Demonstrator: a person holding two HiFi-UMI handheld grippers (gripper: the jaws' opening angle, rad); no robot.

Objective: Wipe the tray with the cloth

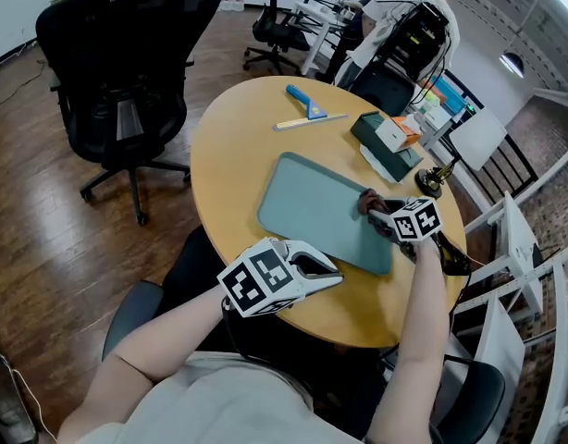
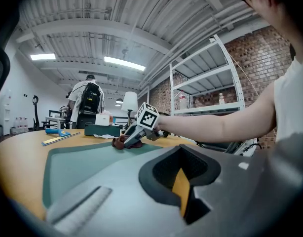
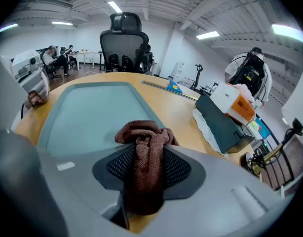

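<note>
A teal tray (image 1: 316,209) lies on the round wooden table (image 1: 228,146). My right gripper (image 1: 380,216) is at the tray's right edge, shut on a bunched brown cloth (image 1: 367,201) that rests on the tray. In the right gripper view the cloth (image 3: 144,137) hangs between the jaws of the right gripper (image 3: 146,154), with the tray (image 3: 92,107) stretching ahead. My left gripper (image 1: 323,274) hovers at the tray's near corner, jaws together with nothing in them. The left gripper view looks across the tray (image 2: 77,164) at the cloth (image 2: 119,142) and the right gripper (image 2: 132,136).
A blue scraper (image 1: 307,102) and a ruler (image 1: 310,121) lie at the table's far side. A dark green box (image 1: 384,148) with a small white and orange box (image 1: 397,133) sits at the right. A black office chair (image 1: 122,72) stands at the left, a person (image 1: 404,12) behind, white shelving (image 1: 520,248) at the right.
</note>
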